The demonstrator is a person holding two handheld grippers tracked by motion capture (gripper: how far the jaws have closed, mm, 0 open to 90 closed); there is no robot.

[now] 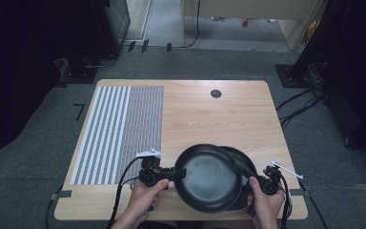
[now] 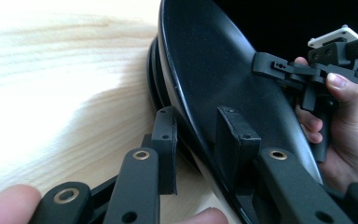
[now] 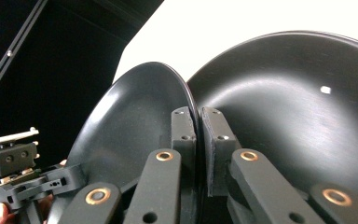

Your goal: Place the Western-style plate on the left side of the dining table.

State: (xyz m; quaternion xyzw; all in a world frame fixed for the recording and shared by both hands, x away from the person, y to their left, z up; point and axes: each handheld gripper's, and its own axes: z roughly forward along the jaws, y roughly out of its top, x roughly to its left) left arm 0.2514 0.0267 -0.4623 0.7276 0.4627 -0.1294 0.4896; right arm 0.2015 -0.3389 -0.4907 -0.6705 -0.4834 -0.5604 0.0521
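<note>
Black upper plate (image 1: 205, 176) tilted over a second black plate (image 1: 242, 164), both at the near right part of the pale wooden surface (image 1: 209, 119). Upper plate clamped by the rim at both ends: left claw (image 1: 180, 173) closed on its left edge, right claw (image 1: 240, 168) closed on its right edge. From the left gripper view, one pad (image 2: 164, 135) under the rim and the other on the inner face of the upper plate (image 2: 214, 70), with the lower plate (image 2: 153, 70) peeking out behind and the right claw (image 2: 265, 63) biting the far rim. From the right gripper view, pads (image 3: 183, 135) pressed tight either side of the thin rim of the upper plate (image 3: 135, 121), the lower plate (image 3: 298, 102) just behind, seemingly touching. Striped and checked mat (image 1: 119, 129) flat on the left part of the surface, well apart from both plates.
</note>
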